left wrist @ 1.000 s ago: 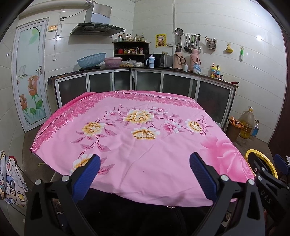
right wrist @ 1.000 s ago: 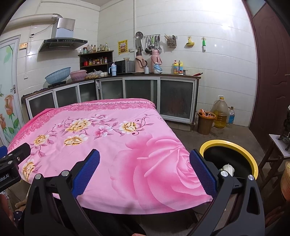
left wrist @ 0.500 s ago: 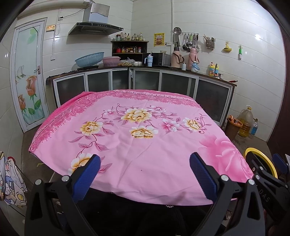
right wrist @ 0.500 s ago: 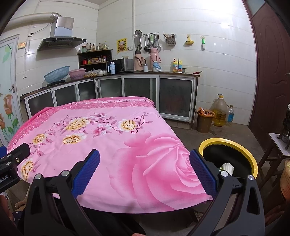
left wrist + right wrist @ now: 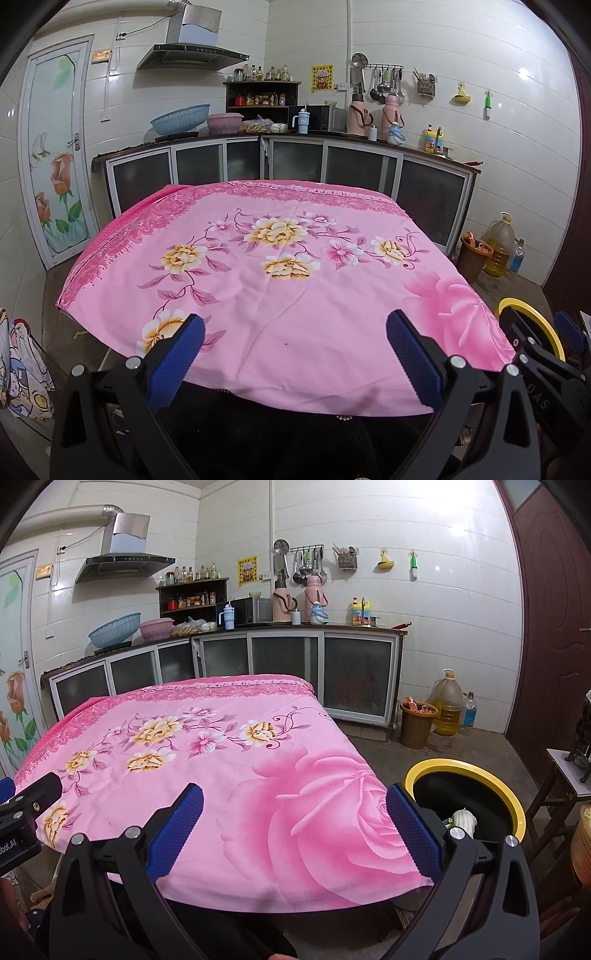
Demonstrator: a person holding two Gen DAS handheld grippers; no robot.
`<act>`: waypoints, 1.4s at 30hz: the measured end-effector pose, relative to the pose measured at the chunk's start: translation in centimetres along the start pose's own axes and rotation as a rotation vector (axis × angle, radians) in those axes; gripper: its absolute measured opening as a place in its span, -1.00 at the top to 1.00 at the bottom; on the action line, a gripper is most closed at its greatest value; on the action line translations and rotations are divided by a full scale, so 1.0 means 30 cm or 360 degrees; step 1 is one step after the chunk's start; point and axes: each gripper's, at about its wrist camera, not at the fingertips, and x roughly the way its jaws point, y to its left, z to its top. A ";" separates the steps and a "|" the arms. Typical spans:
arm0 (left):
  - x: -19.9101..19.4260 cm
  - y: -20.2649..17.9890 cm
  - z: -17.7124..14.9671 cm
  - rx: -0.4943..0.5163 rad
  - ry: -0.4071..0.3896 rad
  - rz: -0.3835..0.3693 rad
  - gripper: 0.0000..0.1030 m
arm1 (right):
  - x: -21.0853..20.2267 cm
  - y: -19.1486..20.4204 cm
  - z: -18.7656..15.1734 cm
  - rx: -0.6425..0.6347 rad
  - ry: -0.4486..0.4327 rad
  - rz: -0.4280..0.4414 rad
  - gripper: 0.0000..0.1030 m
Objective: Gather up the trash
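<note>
Fingers of the left gripper [image 5: 295,356] and right gripper [image 5: 295,830] spread wide, holding nothing, above a pink floral tablecloth [image 5: 207,760]. Right of the table, a yellow-rimmed bin [image 5: 515,805] holds white trash [image 5: 464,818].

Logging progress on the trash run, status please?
Left gripper open, empty. Right gripper open, empty. Trash bin beside table, white scrap inside. Nothing blocking.

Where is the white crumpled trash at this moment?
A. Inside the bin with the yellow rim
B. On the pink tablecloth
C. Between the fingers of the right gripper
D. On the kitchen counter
A: the white crumpled trash lies inside the bin with the yellow rim, beside the table; nothing lies on the pink tablecloth, and the right gripper is open and empty.
</note>
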 end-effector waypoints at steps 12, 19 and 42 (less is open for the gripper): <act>0.016 0.001 -0.002 0.0003 0.0018 -0.0010 -0.84 | 0.006 0.003 -0.009 -0.0002 0.0008 -0.0004 -0.84; 0.017 0.000 0.000 0.0005 0.0020 -0.0011 -0.84 | 0.016 0.002 -0.019 0.0002 0.0022 -0.0005 -0.84; 0.028 0.011 -0.005 0.0012 0.0020 -0.0043 -0.84 | 0.025 0.004 -0.020 0.0002 0.0044 -0.0004 -0.84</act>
